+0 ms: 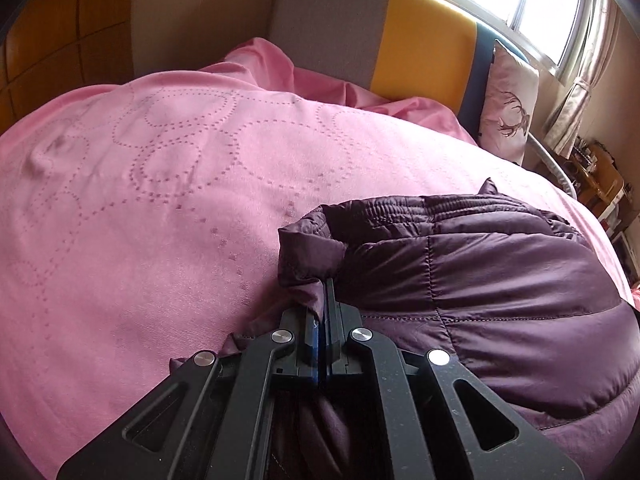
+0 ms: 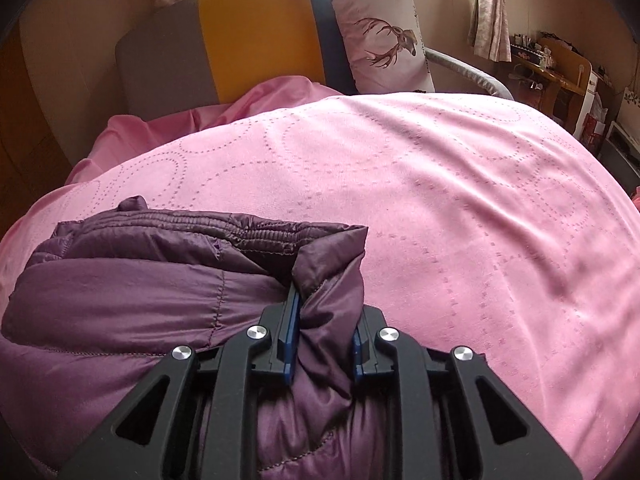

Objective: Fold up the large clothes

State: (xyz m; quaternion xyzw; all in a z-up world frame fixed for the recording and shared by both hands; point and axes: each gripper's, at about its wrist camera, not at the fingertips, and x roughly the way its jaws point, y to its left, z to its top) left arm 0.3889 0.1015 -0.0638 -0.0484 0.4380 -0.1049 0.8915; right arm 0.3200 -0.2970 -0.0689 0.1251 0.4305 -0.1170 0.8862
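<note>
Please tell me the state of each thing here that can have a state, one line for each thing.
Jacket: lying on the blanket, one edge lifted at both corners.
Left claw: shut on a jacket corner.
Right claw: a thick jacket corner bunched between its fingers.
Blanket: spread over the bed, slightly wrinkled.
Pillow: upright against the headboard.
Curtains: drawn aside.

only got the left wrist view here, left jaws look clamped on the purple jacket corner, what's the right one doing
Observer: The right gripper has a thick bunch of the purple jacket between its fingers, jaws partly apart.
Operator: which corner is that
Observer: The far right corner of the folded edge, by the elastic hem.
Operator: anything beyond it on that side
Observer: Only bare pink bedspread there, then a wooden desk past the bed.
</note>
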